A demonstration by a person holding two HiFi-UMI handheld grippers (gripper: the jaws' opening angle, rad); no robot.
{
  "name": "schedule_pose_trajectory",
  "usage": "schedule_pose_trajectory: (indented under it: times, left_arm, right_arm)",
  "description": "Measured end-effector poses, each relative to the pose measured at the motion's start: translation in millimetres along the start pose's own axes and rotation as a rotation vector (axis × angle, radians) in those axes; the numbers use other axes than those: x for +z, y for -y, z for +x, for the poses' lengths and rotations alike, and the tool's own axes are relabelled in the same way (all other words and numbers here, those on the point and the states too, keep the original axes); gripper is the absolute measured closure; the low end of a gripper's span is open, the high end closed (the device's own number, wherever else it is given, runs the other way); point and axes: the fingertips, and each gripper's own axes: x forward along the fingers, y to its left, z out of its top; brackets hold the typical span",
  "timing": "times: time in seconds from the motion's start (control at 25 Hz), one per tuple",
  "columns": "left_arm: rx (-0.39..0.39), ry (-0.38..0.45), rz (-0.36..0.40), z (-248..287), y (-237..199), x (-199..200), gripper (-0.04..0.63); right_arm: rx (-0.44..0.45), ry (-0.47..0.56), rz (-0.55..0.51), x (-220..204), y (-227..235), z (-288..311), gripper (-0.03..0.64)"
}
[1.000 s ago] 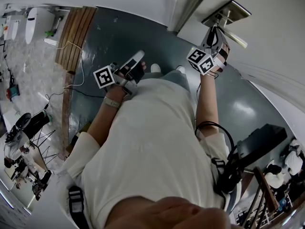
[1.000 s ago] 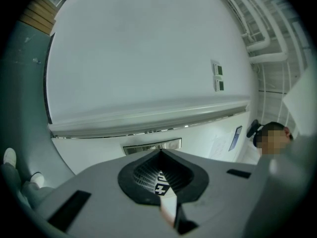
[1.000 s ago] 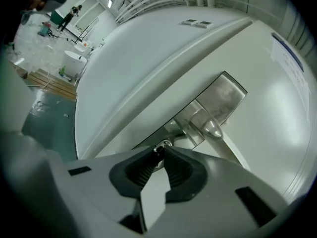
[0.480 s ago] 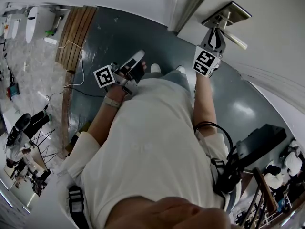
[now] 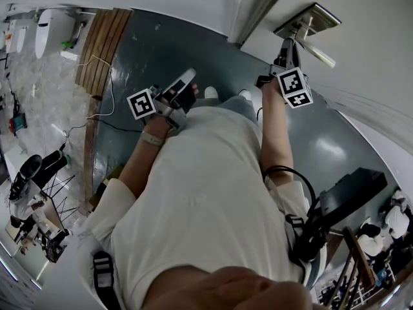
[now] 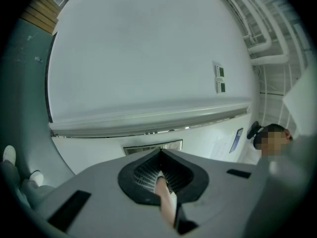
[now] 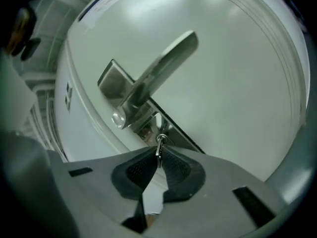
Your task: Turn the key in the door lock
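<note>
A silver lever handle (image 7: 163, 66) sits on a metal lock plate (image 7: 111, 76) on the white door. Below the handle, a small key (image 7: 159, 148) stands in the lock. My right gripper (image 7: 159, 157) is shut on the key's head; its jaws have just been closing with the key between the pads. In the head view the right gripper (image 5: 288, 49) reaches up to the plate (image 5: 308, 17) under the handle (image 5: 316, 49). My left gripper (image 5: 187, 76) is held in front of the person's body, away from the door. Its jaws (image 6: 160, 155) look shut with nothing between them.
The door frame (image 5: 255, 8) runs just left of the lock. Wooden boards (image 5: 103, 44) and a cable (image 5: 97, 76) lie on the dark floor at the left. Stands with equipment (image 5: 32, 173) are at the far left, and a black case (image 5: 352, 196) is at the right.
The right gripper has rolled about its own axis at the lock: its marker cube swung from the left side to the right. The left gripper has stayed put.
</note>
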Motion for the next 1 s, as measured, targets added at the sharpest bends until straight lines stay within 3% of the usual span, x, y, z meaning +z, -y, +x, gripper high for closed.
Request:
schedule_pose_trajectory:
  times: [0.16,0.44,1.0]
  left_arm:
    - [0.001,0.002,-0.009,0.0,-0.7,1.6,0.588]
    - [0.003,0.009,-0.016,-0.9,-0.7,3.7,0.588]
    - [0.007,0.007,-0.028,-2.0,-3.9,4.7,0.588]
  right_arm:
    - [0.068,0.032,0.365,0.8,4.1,0.9,0.577]
    - [0.103,0.068,0.763,-1.7,7.6,-3.0,0.574]
    - [0.178,0.109,1.172,-8.7,12.2,-2.8,0.575]
